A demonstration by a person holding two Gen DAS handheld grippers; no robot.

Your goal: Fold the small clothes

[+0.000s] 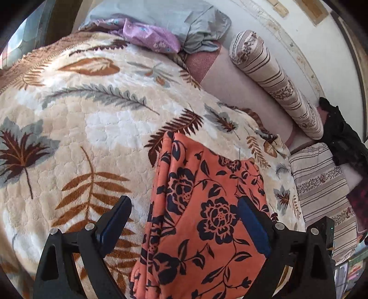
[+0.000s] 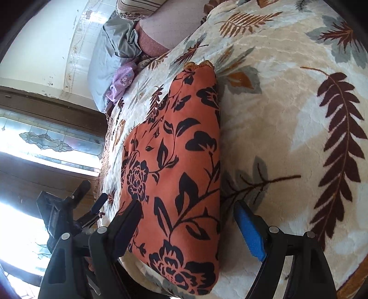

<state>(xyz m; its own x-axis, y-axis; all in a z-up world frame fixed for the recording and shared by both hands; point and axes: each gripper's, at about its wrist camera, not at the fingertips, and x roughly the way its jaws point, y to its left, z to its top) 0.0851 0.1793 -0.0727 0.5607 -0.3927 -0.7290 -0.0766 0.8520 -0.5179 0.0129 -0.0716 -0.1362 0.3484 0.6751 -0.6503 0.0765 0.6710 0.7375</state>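
Note:
An orange garment with a black flower print (image 1: 202, 214) lies folded in a long strip on the leaf-patterned blanket (image 1: 96, 128). My left gripper (image 1: 184, 207) is open just above its near end, one finger on each side of the cloth. In the right wrist view the same garment (image 2: 179, 172) lies lengthwise ahead on the blanket (image 2: 287, 115). My right gripper (image 2: 188, 214) is open over its near end, jaws wide and holding nothing. The left gripper (image 2: 76, 211) shows at the lower left of that view.
A grey pillow (image 1: 184, 20) and purple cloth (image 1: 149, 36) lie at the head of the bed. A striped bolster (image 1: 276, 80) and a striped cushion (image 1: 322, 191) line the wall side. Dark clothing (image 1: 340, 133) sits at the far right. A window (image 2: 46, 142) is beside the bed.

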